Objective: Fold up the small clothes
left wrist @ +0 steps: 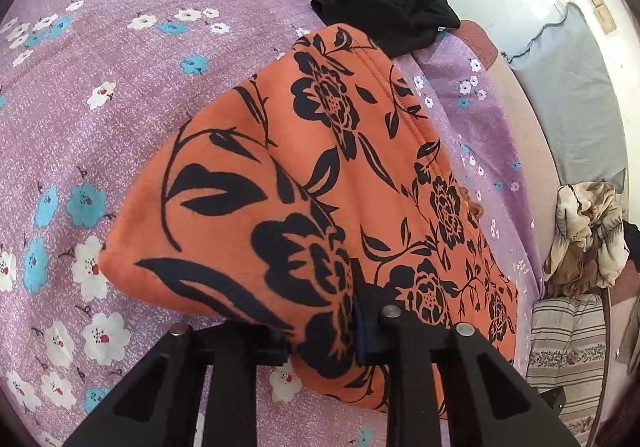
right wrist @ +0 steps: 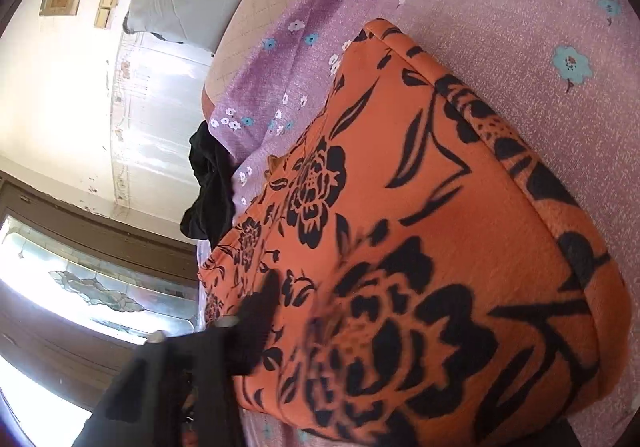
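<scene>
Left wrist view: the left gripper (left wrist: 325, 331) is closed on the near edge of the orange floral garment (left wrist: 320, 175), which extends away toward the black garment (left wrist: 380, 7). The right gripper (right wrist: 280, 327) pinches the same near edge; its far finger is hidden.

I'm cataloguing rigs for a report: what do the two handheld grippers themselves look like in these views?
The left gripper is matte black plastic: angular finger arms with long cut-out slots and round silver studs on top. The right gripper looks alike, black with silver studs, but is blurred. No hand, sleeve or cable shows.
</scene>
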Available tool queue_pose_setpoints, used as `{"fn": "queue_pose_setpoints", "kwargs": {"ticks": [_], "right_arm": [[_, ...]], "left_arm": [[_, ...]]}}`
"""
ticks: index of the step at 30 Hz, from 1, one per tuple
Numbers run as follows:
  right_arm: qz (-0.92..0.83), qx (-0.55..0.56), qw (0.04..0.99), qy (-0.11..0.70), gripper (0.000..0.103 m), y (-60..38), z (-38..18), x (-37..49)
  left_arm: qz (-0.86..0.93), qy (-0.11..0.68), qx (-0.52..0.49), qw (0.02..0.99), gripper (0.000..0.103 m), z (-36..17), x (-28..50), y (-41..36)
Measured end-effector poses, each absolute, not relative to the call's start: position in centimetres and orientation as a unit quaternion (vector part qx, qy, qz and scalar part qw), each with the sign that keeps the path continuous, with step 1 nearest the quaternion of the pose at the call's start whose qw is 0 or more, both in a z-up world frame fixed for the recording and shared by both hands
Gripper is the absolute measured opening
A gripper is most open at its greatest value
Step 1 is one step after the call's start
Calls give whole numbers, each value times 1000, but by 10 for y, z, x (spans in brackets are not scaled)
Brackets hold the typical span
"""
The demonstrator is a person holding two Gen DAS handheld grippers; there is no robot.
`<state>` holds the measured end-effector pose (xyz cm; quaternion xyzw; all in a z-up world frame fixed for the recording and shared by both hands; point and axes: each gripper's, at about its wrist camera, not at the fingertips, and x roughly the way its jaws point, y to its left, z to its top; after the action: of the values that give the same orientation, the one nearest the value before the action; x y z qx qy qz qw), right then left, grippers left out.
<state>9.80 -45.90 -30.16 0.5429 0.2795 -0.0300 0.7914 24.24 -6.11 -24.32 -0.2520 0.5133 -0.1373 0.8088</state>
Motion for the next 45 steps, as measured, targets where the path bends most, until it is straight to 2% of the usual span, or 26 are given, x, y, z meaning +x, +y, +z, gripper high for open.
{"fn": "queue_pose_setpoints", "kwargs": {"ticks": [4, 7, 15, 19, 20, 25, 29, 33, 35, 38, 40, 41, 42, 45], "right_arm": [[-56, 448, 844, 291, 26, -446, -272, 99], [-62, 376, 881, 281, 24, -432, -244, 97], [-54, 370, 886, 275, 24, -425, -219, 57], [-24, 381, 866, 324, 25, -411, -224, 47], [-24, 384, 857, 344, 27, -409, -230, 45], [-6, 439, 804, 401, 27, -398, -252, 19], [44, 406, 827, 385, 27, -371, -221, 11], [59, 361, 858, 360, 27, -357, -197, 47], [44, 322, 872, 366, 27, -350, -197, 76], [52, 332, 852, 401, 27, -347, -221, 114], [38, 312, 830, 460, 27, -337, -252, 134], [34, 298, 830, 471, 22, -333, -265, 138], [39, 304, 839, 449, 22, -334, -267, 135], [50, 334, 828, 447, 22, -342, -266, 132]], "left_arm": [[-143, 506, -248, 813, 19, -236, 239, -57], [-152, 493, -240, 823, 17, -221, 231, -54], [-174, 471, -166, 849, 17, -198, 184, -42], [-183, 488, -162, 838, 18, -212, 174, -29], [-182, 495, -163, 834, 20, -218, 176, -27], [-169, 522, -192, 813, 31, -239, 194, -23], [-169, 518, -206, 813, 46, -236, 202, -29], [-160, 503, -200, 825, 45, -230, 200, -36], [-150, 494, -190, 835, 27, -229, 200, -39], [-150, 485, -174, 844, 26, -225, 202, -43], [-153, 482, -163, 847, 26, -224, 204, -46], [-158, 483, -161, 846, 28, -224, 207, -49], [-158, 484, -157, 846, 29, -224, 209, -52], [-155, 485, -156, 846, 31, -226, 214, -57]]}}
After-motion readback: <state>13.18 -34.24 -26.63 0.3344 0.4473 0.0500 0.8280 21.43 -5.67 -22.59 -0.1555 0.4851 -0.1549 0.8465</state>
